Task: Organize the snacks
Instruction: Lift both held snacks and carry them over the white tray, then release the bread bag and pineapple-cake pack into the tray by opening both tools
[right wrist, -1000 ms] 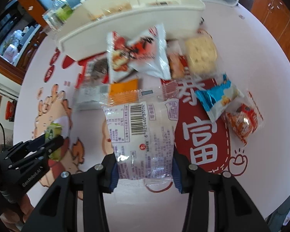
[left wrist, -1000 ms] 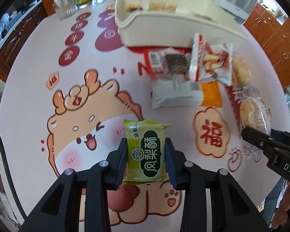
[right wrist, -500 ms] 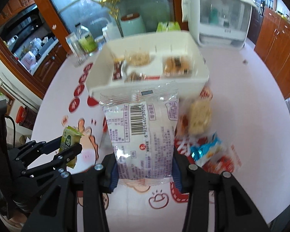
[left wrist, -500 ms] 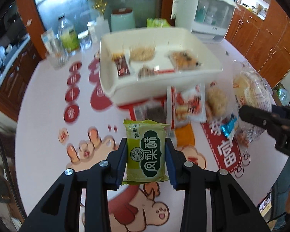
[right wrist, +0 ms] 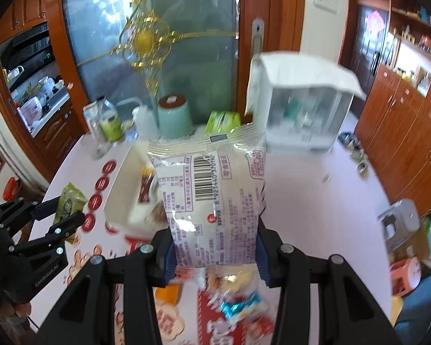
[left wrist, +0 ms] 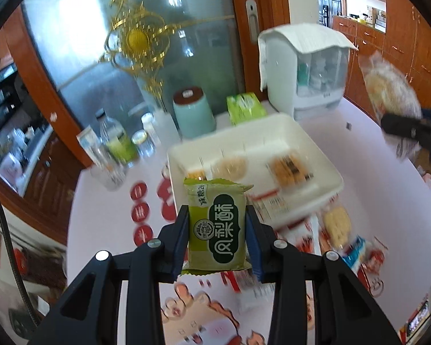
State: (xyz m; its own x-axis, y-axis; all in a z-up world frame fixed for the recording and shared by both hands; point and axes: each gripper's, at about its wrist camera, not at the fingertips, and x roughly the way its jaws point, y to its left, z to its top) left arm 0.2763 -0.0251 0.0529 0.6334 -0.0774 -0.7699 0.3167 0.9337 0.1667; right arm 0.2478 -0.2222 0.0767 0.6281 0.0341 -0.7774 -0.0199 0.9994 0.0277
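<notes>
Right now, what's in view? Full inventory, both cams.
green snack: 1, green, in left gripper.
white snack: 1, white with barcode, in right gripper.
tray: 1, white, mid-table; a few snacks inside.
loose snacks: several, mixed colours, on table near the tray; blurred.
table: 1, pale with red prints.
canister: 1, mint, brown lid, behind tray.
green box: 1, behind tray.
bottles and jars: several, clear, left of canister.
white cabinet: 1, cloth on top, far right of table.
left gripper: black, shut.
right gripper: black, shut.
</notes>
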